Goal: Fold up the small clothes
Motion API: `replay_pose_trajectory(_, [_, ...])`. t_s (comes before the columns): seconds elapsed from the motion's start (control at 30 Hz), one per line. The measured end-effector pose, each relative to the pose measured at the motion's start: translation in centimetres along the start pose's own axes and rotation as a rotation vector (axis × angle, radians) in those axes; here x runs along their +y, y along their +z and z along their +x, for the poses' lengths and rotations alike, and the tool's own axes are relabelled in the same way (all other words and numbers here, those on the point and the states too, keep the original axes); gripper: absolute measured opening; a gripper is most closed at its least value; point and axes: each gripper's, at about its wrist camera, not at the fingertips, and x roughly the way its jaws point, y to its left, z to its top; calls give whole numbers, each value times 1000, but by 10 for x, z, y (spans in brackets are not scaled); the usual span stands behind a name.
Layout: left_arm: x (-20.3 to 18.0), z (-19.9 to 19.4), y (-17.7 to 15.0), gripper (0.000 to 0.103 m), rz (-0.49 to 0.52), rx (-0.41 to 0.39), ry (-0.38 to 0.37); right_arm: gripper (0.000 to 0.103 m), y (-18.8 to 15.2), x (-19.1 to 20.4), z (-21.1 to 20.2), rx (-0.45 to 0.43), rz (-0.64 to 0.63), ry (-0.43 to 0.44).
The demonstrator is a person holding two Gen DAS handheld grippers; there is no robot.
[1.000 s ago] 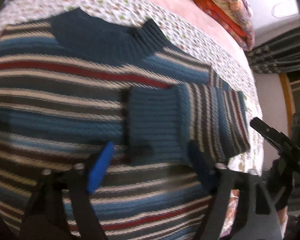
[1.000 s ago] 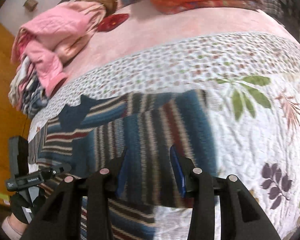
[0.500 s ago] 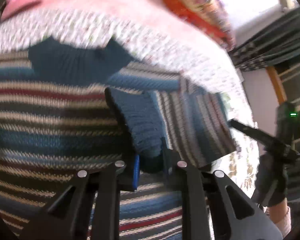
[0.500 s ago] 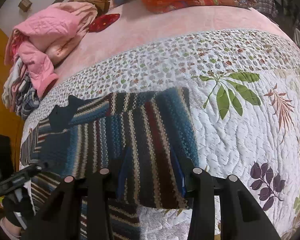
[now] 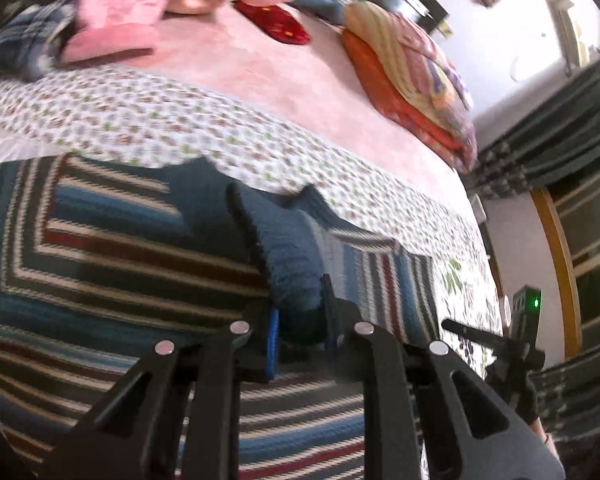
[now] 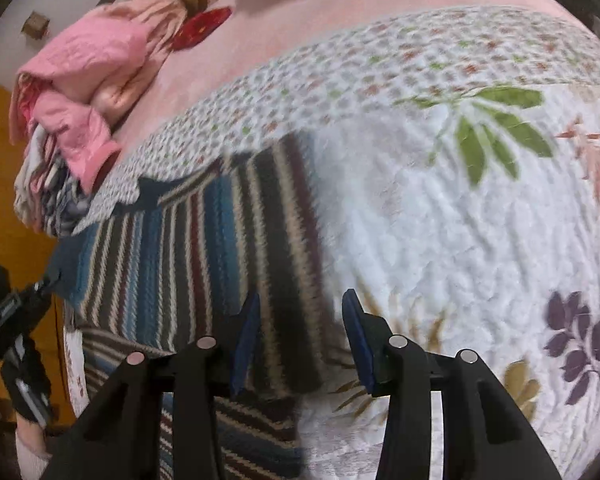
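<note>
A striped sweater (image 5: 112,264) lies flat on a flowered quilt (image 6: 440,216) covering a bed. The left gripper (image 5: 300,320) is clamped on the sweater's blue cuff (image 5: 288,256), the sleeve running off to its right. The right gripper (image 6: 298,334), jaws apart, straddles the sweater's right edge. Beyond the sweater, a pink clothes pile (image 6: 84,80) sits at left, folded blankets (image 5: 412,76) at right.

Home bedroom: quilted bed (image 6: 440,220), folded blankets (image 5: 412,76), curtains (image 5: 560,120).

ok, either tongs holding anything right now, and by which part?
Left tongs are shut on the striped sweater, gripping the blue ribbed cuff of its folded-in sleeve. Right tongs are open over the sweater's edge, holding nothing.
</note>
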Motion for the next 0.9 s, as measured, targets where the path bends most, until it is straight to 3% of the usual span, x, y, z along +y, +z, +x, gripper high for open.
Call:
replay_pose_trajectory(0.23, [33, 6, 0, 18, -18, 33, 67, 44, -3, 25, 22, 45, -83, -51])
replay_pose_trajectory(0.33, [49, 13, -7, 23, -5, 56, 143, 44, -5, 27, 31, 58, -95, -85])
replay_pose_trajectory(0.47, [73, 21, -12, 29, -7, 67, 303, 48, -8, 26, 40, 69, -100, -127])
replay_pose_trajectory(0.63, [93, -2, 2, 35, -62, 9, 385, 49, -5, 36, 35, 47, -123, -154])
replay_pose_trajectory(0.7, [82, -19, 5, 43, -29, -48, 386, 49, -2, 46, 18, -27, -123, -149])
replay_pose_trajectory(0.77, [67, -26, 7, 46, 22, -73, 362, 49, 0, 56, 4, -71, -117, -83])
replay_pose_trajectory(0.9, [33, -12, 0, 50, 109, -32, 275, 49, 1, 89, 4, -68, -171, -23])
